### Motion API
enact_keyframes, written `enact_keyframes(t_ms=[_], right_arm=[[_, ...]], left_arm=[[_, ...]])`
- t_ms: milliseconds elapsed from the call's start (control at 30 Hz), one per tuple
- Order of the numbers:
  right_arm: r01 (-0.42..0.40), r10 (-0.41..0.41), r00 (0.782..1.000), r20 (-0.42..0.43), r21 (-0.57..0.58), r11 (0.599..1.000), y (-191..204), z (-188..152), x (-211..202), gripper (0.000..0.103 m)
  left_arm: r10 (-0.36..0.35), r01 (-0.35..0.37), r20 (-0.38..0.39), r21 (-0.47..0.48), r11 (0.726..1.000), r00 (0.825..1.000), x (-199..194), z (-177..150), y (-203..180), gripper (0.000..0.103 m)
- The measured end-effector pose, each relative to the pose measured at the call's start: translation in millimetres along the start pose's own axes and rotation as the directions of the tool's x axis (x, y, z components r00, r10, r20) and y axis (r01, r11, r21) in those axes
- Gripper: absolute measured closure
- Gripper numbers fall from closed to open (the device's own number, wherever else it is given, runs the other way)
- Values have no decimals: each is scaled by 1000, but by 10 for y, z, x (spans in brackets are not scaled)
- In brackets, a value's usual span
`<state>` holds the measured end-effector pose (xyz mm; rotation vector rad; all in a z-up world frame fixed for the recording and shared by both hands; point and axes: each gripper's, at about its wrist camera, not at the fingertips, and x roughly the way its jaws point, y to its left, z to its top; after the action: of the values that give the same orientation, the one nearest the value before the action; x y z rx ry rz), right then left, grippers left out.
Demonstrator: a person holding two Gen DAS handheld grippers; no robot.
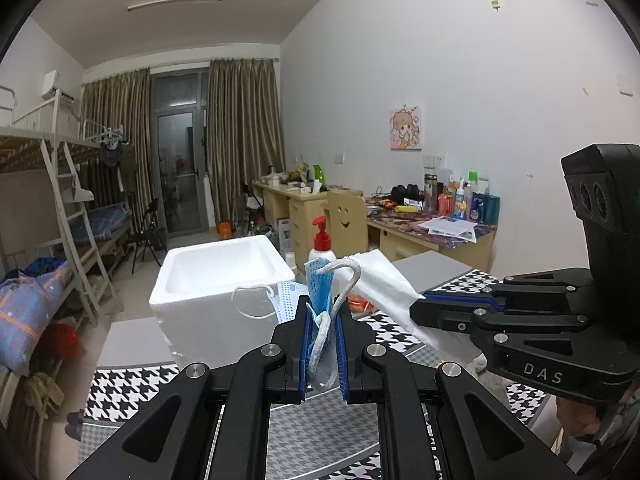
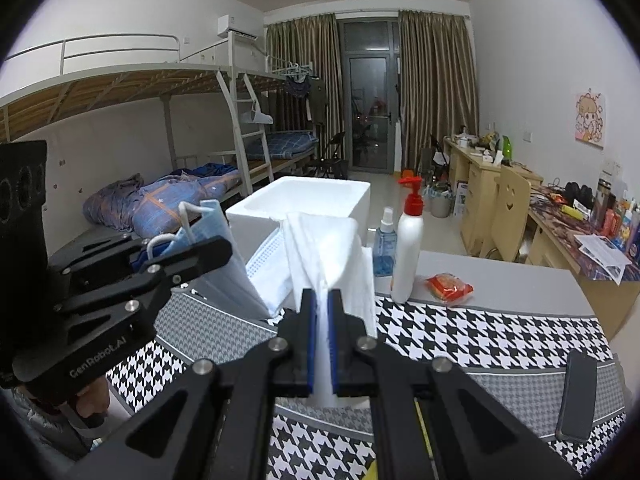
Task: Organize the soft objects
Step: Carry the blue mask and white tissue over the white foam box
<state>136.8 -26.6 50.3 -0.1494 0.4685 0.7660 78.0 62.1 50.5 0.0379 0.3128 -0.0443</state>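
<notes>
- Left wrist view: left gripper [image 1: 322, 336] clenched on a blue face mask [image 1: 320, 292], raised above the houndstooth mat [image 1: 132, 384].
- Right gripper [image 2: 322, 320] grasping white tissue [image 2: 320, 248].
- Foam box [image 2: 308, 204] at twelve o'clock beyond both.

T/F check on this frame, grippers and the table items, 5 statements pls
1. The left gripper is shut on the blue face mask. True.
2. The right gripper is open with nothing in it. False: it is shut on the white tissue.
3. The foam box has a lid on. False: its top is open.
4. The white pump bottle stands upright on the table. True.
5. The red snack packet lies inside the foam box. False: it lies on the table beside the pump bottle.
</notes>
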Motion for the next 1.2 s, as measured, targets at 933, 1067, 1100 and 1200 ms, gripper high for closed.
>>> enact_keyframes(t_ms=[933,1067,1100,1200], right_arm=[[48,-47,995,83,-15,999,76,377,-7,95],[55,-54,994,95,-14,998,88,445,-16,95],[59,-57,994,97,-15,998,87,458,-7,95],[62,-61,994,94,-16,998,91,506,26,95]], left_arm=[[70,-70,57,-11,998,996,11,350,151,91],[107,-106,63,-17,994,992,37,414,186,91],[118,-117,66,-18,993,991,50,431,197,91],[145,-144,70,-24,989,987,87,469,239,91]])
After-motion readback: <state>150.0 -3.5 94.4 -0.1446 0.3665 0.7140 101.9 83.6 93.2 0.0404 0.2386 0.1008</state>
